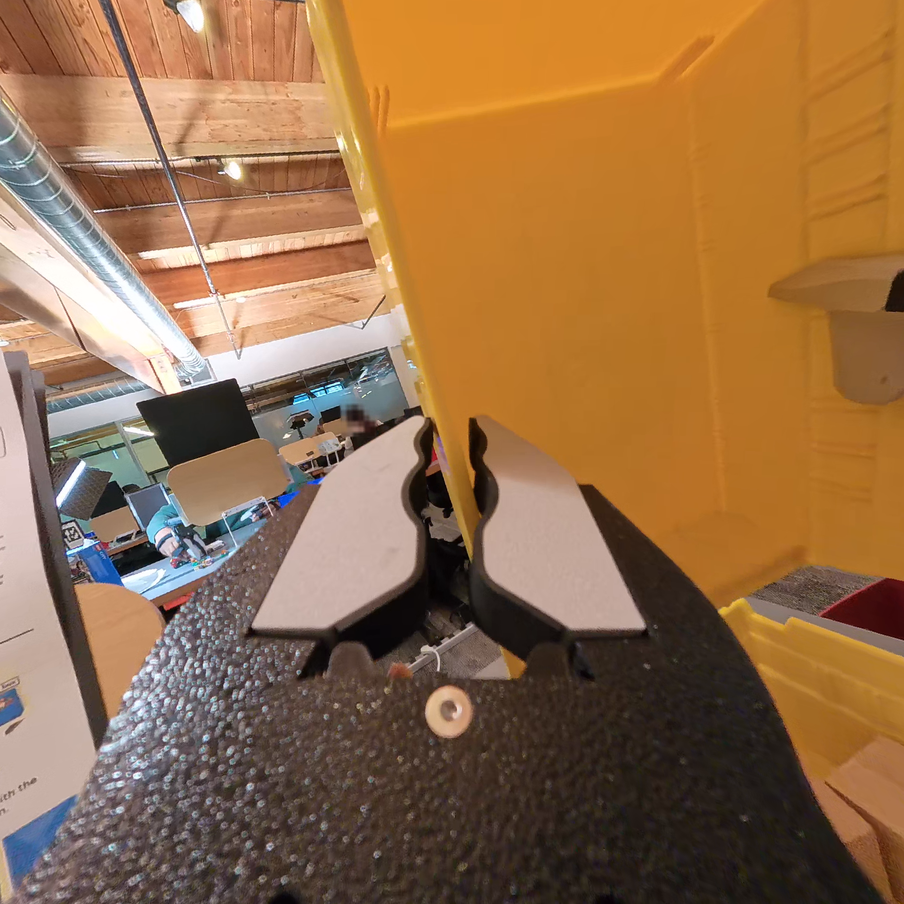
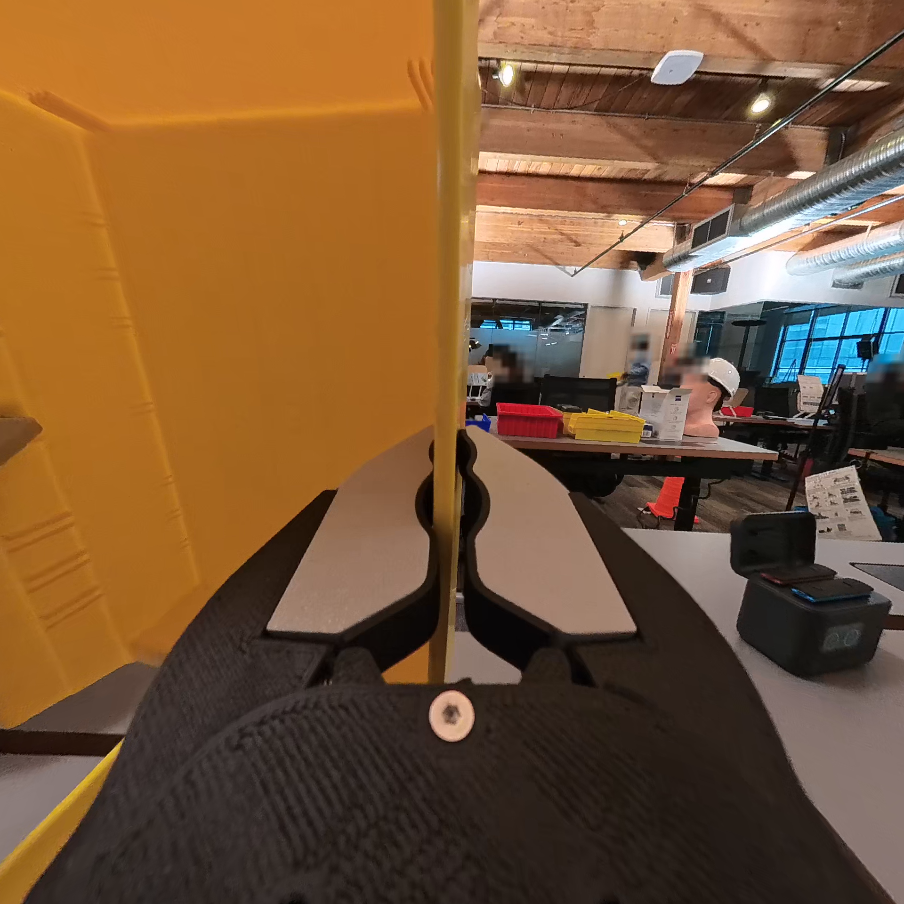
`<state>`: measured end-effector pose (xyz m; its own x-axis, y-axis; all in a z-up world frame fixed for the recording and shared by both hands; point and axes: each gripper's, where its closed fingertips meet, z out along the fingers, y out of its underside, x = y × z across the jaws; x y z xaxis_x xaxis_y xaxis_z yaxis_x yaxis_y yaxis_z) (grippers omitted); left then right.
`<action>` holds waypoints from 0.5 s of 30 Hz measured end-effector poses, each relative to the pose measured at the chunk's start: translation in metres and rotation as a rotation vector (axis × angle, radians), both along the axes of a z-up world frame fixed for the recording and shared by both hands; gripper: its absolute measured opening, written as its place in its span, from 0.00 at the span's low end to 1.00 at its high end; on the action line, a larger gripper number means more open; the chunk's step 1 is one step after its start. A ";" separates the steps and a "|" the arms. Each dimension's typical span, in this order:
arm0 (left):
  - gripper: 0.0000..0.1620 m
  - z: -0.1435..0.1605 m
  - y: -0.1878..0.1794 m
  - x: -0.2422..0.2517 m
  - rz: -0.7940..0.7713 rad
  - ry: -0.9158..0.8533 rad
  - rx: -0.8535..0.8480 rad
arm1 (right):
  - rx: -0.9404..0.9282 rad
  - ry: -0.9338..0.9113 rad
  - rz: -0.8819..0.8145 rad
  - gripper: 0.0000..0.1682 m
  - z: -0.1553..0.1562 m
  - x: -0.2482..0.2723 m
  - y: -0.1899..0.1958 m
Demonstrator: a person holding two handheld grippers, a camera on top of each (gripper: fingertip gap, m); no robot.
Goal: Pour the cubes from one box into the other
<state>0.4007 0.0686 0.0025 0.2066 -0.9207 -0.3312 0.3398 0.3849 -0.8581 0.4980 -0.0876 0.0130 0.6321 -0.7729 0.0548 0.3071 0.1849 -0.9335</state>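
Both grippers hold one yellow box tipped up on end, so I look into its bare inside in the left wrist view (image 1: 562, 293) and the right wrist view (image 2: 269, 293). No cubes show inside it. My left gripper (image 1: 450, 430) is shut on one side wall. My right gripper (image 2: 445, 435) is shut on the opposite wall, and one of its fingers (image 1: 841, 313) shows inside the box. A second yellow box (image 1: 807, 675) sits below, at lower right, and its rim also shows in the right wrist view (image 2: 58, 812). Pale wooden cubes (image 1: 875, 802) show at the bottom right corner.
A black case with its lid open (image 2: 807, 611) stands on the grey table (image 2: 831, 758) to the right. A white printed board (image 1: 29, 587) stands at the left. A red thing (image 1: 870, 606) lies beyond the lower box. Farther tables carry red and yellow bins (image 2: 528, 418).
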 end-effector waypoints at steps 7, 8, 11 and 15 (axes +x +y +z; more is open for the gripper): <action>0.07 -0.007 0.015 -0.011 0.011 0.131 -0.080 | -0.115 0.104 -0.009 0.03 -0.006 -0.014 0.014; 0.07 -0.006 0.019 -0.015 0.017 0.158 -0.092 | -0.140 0.134 -0.012 0.04 -0.008 -0.019 0.017; 0.06 -0.006 0.032 -0.031 0.050 0.266 -0.126 | -0.226 0.219 -0.037 0.03 -0.013 -0.037 0.027; 0.05 -0.014 0.055 -0.062 0.120 0.438 -0.170 | -0.338 0.377 -0.036 0.03 -0.026 -0.068 0.051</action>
